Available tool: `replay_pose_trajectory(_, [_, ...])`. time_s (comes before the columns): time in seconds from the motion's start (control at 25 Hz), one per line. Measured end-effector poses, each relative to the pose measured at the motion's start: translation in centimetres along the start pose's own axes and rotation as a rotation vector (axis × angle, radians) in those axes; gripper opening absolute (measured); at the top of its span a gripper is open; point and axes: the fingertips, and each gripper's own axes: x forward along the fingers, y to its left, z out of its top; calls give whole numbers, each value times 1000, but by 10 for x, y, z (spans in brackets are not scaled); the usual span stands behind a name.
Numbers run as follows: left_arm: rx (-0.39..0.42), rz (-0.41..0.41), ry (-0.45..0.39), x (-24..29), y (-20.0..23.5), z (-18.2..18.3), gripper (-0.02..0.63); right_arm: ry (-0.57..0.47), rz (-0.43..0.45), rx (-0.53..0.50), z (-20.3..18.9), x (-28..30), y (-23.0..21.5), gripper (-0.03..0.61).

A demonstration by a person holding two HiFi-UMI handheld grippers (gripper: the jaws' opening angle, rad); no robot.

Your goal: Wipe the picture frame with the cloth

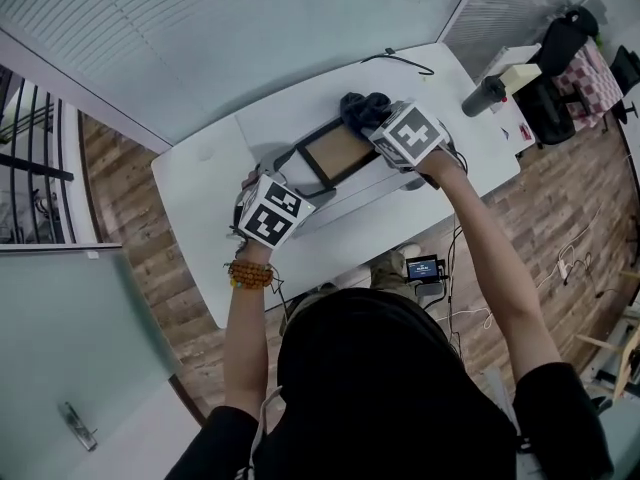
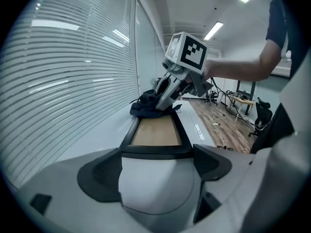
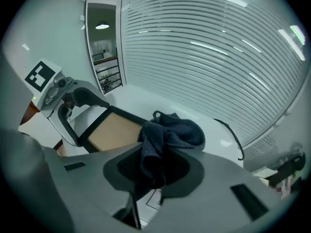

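Observation:
The picture frame [image 1: 335, 153], black-edged with a tan middle, lies flat on the white table [image 1: 200, 208]. My left gripper [image 1: 287, 175] is shut on its near end; in the left gripper view the frame's black edge [image 2: 155, 150] sits between the jaws of that gripper [image 2: 155, 166]. A dark blue cloth [image 1: 360, 108] is bunched on the frame's far end. My right gripper [image 1: 378, 120] is shut on the cloth [image 3: 165, 132], a fold of which hangs down between its jaws [image 3: 155, 171]. The left gripper view shows the right gripper [image 2: 164, 97] pressing the cloth [image 2: 146, 106] down.
A dark bottle [image 1: 483, 96] lies at the table's right end beside a white box [image 1: 515, 73]. A black cable [image 1: 400, 61] runs along the far edge. A wall with blinds stands close behind the table. An office chair [image 1: 555, 48] and a small device [image 1: 425, 266] stand on the wooden floor.

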Motion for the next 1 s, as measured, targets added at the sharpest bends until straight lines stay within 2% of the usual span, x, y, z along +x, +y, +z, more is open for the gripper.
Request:
replay_pose_trajectory(0.16, [-3, 4, 1, -1, 2, 0, 465, 83, -29, -94, 3, 1, 13, 72])
replay_pose_trajectory(0.24, [-5, 3, 1, 0, 2, 1, 463, 112, -6, -127, 4, 5, 26, 71])
replay_pose_trajectory(0.36, [-9, -1, 12, 2, 2, 1, 463, 110, 5, -131, 5, 10, 38, 64])
replay_pose_trajectory(0.52, [7, 0, 6, 2, 1, 2, 463, 128, 32, -75, -4, 10, 45, 64])
replay_pose_trajectory(0.72, [9, 0, 7, 2, 2, 2, 463, 65, 50, -32, 4, 9, 60, 63])
replay_pose_trajectory(1.0, [-12, -1, 20, 3, 3, 0, 463, 70, 143, -103, 22, 16, 107, 65])
